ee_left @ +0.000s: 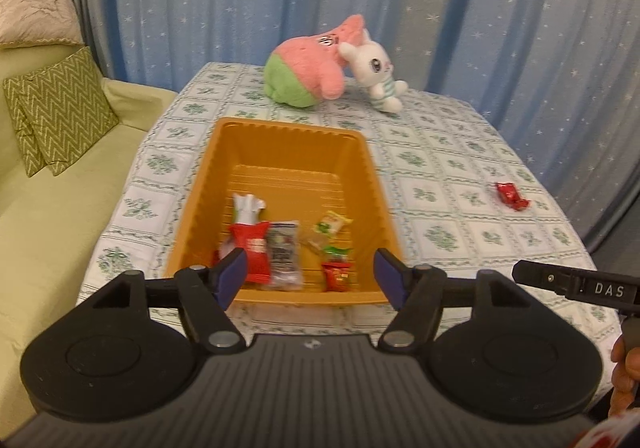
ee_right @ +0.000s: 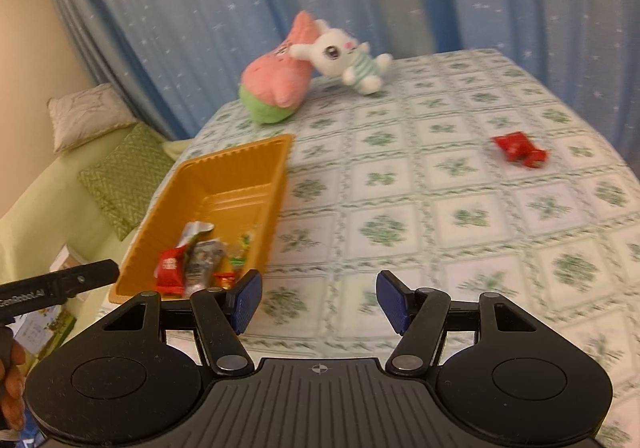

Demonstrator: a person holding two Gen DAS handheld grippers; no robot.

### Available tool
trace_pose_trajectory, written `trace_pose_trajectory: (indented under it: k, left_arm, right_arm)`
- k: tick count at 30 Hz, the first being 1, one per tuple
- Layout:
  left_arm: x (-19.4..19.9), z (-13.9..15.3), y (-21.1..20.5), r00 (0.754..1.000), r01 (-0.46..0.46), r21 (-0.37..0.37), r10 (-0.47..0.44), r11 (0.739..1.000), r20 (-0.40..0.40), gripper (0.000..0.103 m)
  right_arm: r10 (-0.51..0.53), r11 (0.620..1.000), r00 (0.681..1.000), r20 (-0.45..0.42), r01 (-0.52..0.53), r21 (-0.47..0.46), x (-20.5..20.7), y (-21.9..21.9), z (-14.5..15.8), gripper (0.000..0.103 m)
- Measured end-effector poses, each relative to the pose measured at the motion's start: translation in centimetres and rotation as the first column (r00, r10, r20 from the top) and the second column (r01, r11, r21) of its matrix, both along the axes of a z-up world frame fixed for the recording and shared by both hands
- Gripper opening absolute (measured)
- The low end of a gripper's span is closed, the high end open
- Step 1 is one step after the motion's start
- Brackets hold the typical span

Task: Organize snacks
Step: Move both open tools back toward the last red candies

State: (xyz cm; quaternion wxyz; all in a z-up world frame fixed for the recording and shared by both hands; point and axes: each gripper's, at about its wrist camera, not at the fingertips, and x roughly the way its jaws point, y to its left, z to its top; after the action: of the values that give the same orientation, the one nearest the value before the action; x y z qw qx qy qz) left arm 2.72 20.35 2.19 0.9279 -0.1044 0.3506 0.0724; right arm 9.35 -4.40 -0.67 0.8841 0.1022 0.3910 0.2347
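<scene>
An orange plastic bin (ee_left: 360, 167) (ee_right: 224, 175) sits on the patterned tablecloth and holds several snack packets (ee_left: 280, 248) (ee_right: 196, 260), red, silver and green ones. A lone red snack packet (ee_left: 512, 196) (ee_right: 519, 148) lies on the cloth far to the right of the bin. My left gripper (ee_left: 309, 276) hovers over the bin's near end, open, nothing between its blue pads. My right gripper (ee_right: 319, 302) is open and empty above bare cloth, just right of the bin. Each gripper's black tip shows at the edge of the other's view.
A pink-and-green plush (ee_left: 312, 63) (ee_right: 276, 87) and a white bunny plush (ee_left: 376, 71) (ee_right: 348, 57) lie at the table's far end before a blue starred curtain. A light green sofa with zigzag cushions (ee_left: 60, 115) stands left of the table (ee_right: 460, 207). A hand (ee_left: 626, 372) shows at lower right.
</scene>
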Motion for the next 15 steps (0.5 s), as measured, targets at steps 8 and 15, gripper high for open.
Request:
trace_pose_trajectory:
  k: [8,15]
  left_arm:
    - [0.1,1.1,-4.2,0.998,0.055,-0.005,-0.055,0.998,0.012,0.077]
    - [1.3,1.3,-8.0,0.993,0.118,0.0,-0.118,0.993,0.019,0.081]
  right_arm:
    - [-0.085,0.996,0.996,0.025,0.084,0.015,-1.3,-4.8,1.5,0.063]
    - [-0.148,0.989,0.988,0.044,0.147,0.022,-1.5,-8.5,2.3,0.063]
